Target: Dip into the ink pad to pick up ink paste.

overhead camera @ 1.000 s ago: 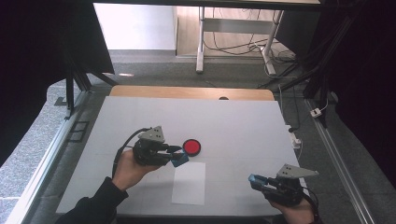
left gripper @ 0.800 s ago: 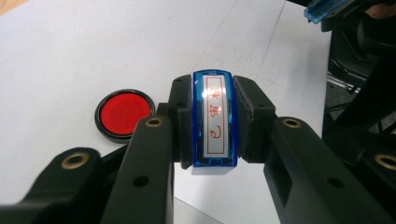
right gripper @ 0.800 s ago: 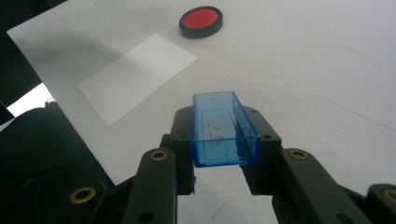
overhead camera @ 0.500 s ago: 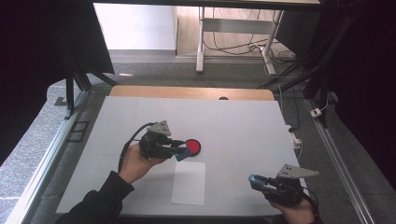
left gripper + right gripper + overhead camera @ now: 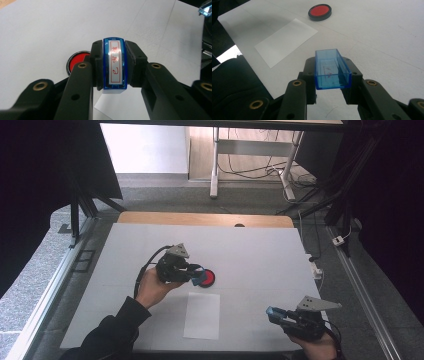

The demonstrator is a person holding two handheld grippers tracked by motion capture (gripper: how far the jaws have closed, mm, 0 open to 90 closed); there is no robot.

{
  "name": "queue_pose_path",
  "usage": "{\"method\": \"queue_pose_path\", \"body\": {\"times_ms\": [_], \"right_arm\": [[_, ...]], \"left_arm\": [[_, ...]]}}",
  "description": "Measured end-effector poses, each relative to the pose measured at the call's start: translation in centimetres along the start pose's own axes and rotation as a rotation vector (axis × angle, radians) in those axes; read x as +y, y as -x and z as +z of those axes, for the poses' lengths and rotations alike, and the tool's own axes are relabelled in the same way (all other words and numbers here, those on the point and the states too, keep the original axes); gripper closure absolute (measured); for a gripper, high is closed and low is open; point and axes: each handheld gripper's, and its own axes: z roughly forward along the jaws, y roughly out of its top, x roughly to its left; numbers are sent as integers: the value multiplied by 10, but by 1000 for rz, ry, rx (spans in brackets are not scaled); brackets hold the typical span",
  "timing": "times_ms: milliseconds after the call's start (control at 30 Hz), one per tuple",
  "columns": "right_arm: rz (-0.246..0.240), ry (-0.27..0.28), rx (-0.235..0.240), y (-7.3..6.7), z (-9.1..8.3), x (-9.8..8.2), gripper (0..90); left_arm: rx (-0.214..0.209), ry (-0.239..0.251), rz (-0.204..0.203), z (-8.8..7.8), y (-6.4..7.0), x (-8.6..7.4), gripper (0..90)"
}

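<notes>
My left gripper is shut on a blue-bodied stamp whose printing face, with red characters in a red frame, looks back at the left gripper view. It hovers right beside the round red ink pad in its black dish. A white sheet of paper lies flat just in front of the pad. My right gripper is shut on the clear blue stamp cap, open side up, near the table's front right edge.
The white table spreads wide around the pad and paper. Its wooden back edge lies beyond. A metal rail runs along the right side, and a dark sleeve comes in at the lower left.
My left gripper has carried the stamp rightward and slightly down, closer over the red ink pad. The right gripper with the cap has stayed put.
</notes>
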Motion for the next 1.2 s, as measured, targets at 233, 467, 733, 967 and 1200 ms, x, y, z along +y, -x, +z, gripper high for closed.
{"method": "queue_pose_path", "body": {"times_ms": [233, 467, 733, 967, 1200], "right_arm": [[-4, -7, -5, 0, 0, 0, 686], [-5, -10, -5, -1, 0, 0, 686], [-6, -9, -3, -1, 1, 0, 686], [-8, -10, -1, -1, 1, 0, 686], [-9, -11, 4, -1, 1, 0, 686]], "left_arm": [[13, -11, -23, 10, -11, 2, 706], [22, -23, -32, 23, -19, 5, 706], [46, -50, -43, 40, -26, 8, 706], [59, -79, -54, 52, -33, 7, 706], [69, -100, -63, 60, -37, 6, 706]]}}
